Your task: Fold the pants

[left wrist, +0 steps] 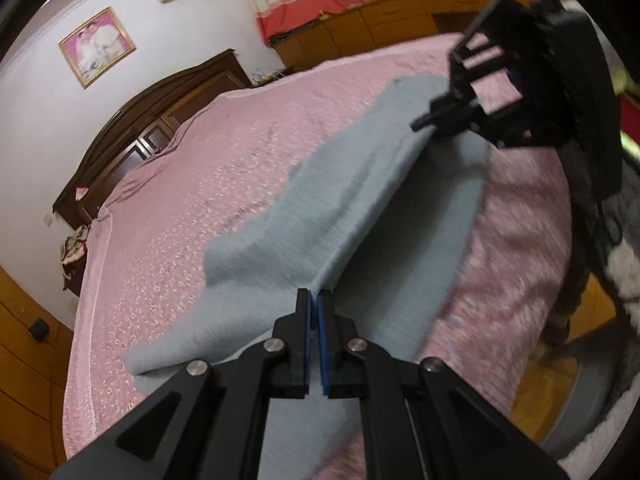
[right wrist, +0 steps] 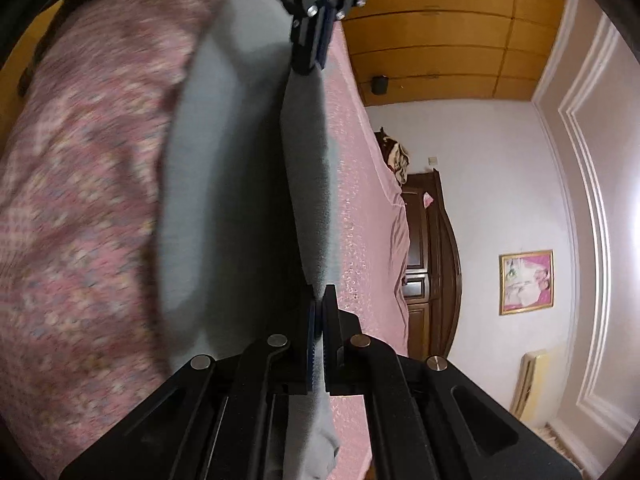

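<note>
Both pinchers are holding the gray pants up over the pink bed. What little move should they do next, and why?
Probably carry the pinched edge across and lower it onto the part lying flat. The left gripper and the right gripper are both shut on one taut ridge of the gray pants, lifted above the pink bedspread, while the rest of the cloth drapes on it. Laying the edge down would finish this fold.

The pants (left wrist: 360, 208) hang over the bed (left wrist: 192, 184), stretched between both hand-held grippers.

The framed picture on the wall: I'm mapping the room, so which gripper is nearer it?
Left, probably. The left gripper holds the pants nearer the headboard-side picture; the right gripper holds them farther away.
</note>
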A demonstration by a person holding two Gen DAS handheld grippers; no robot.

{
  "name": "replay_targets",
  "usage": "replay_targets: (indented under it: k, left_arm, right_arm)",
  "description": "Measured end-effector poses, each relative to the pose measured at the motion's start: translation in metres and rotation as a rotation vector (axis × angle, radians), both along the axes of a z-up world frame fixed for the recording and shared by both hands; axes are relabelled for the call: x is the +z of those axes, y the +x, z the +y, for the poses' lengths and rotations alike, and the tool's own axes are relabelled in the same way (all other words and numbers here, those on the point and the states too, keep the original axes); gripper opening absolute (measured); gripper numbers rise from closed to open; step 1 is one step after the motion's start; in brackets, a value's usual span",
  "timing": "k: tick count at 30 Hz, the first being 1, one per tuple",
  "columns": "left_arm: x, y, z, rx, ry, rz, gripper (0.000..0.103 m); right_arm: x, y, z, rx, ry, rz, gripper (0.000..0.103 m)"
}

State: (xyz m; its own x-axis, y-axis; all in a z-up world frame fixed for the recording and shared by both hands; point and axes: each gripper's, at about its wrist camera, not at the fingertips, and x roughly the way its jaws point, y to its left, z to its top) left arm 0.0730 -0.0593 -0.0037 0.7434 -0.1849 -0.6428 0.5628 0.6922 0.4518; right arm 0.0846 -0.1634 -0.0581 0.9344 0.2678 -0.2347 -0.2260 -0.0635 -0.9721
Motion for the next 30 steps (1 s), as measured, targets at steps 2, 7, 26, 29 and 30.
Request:
replay_targets:
  k: [2, 7, 26, 29, 30]
  left_arm:
    - [-0.010, -0.011, -0.008, -0.007, 0.035, -0.009, 0.003]
    - [-0.023, -0.029, -0.016, -0.013, 0.057, 0.002, 0.003]
    - [-0.043, -0.037, -0.007, 0.009, 0.023, 0.080, 0.003]
    - [-0.046, -0.038, -0.006, 0.004, 0.026, 0.095, 0.003]
    - [-0.047, -0.037, -0.006, 0.004, 0.027, 0.098, 0.002]
  right_arm:
    - [-0.005, -0.003, -0.001, 0.008, -0.018, -0.003, 0.004]
    - [-0.015, -0.015, -0.005, 0.020, -0.046, -0.011, 0.004]
    - [-0.051, -0.062, -0.011, 0.006, -0.021, 0.108, 0.004]
    - [-0.057, -0.062, -0.011, 0.003, -0.024, 0.128, 0.004]
    - [-0.059, -0.063, -0.012, -0.001, -0.023, 0.135, 0.004]
